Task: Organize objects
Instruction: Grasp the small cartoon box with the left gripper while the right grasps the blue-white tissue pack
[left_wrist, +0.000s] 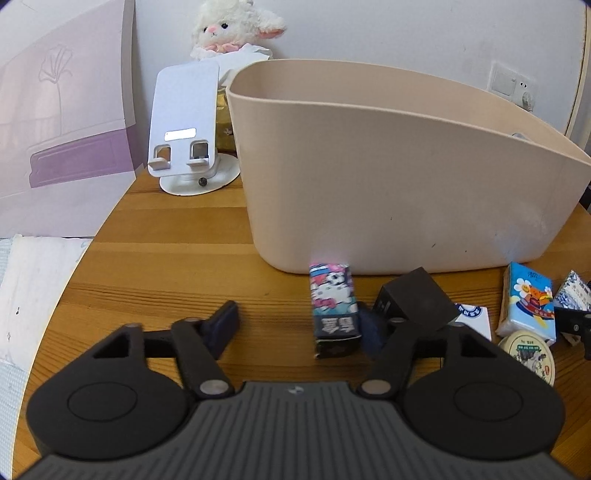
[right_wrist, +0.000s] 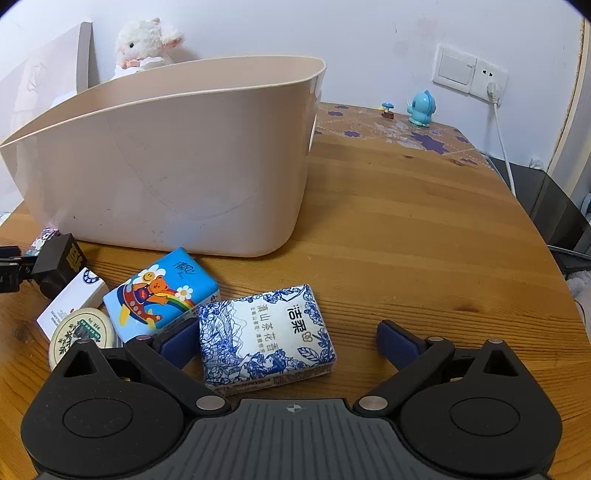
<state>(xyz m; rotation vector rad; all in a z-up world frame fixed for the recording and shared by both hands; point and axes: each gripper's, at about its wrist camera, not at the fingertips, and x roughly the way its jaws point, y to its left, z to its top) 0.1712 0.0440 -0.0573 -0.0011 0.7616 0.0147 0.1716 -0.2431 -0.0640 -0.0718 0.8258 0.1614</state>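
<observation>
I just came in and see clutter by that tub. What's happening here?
A person holds two grippers over small items in front of a beige bin. The left gripper brackets a cartoon-print box, not clearly gripping. The right gripper stands open around a blue-and-white tissue pack. Nothing is lifted.

A wooden table (right_wrist: 406, 229) bears a beige bin (right_wrist: 177, 166), tissue packs (right_wrist: 266, 332), small boxes (left_wrist: 334, 310) and a phone stand (left_wrist: 184, 129).

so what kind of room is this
Most likely a bedroom or another room at home, not a workshop: a plush lamb sits against the wall, a small blue toy figure stands near a wall socket, and household bits lie on a wooden table.
</observation>
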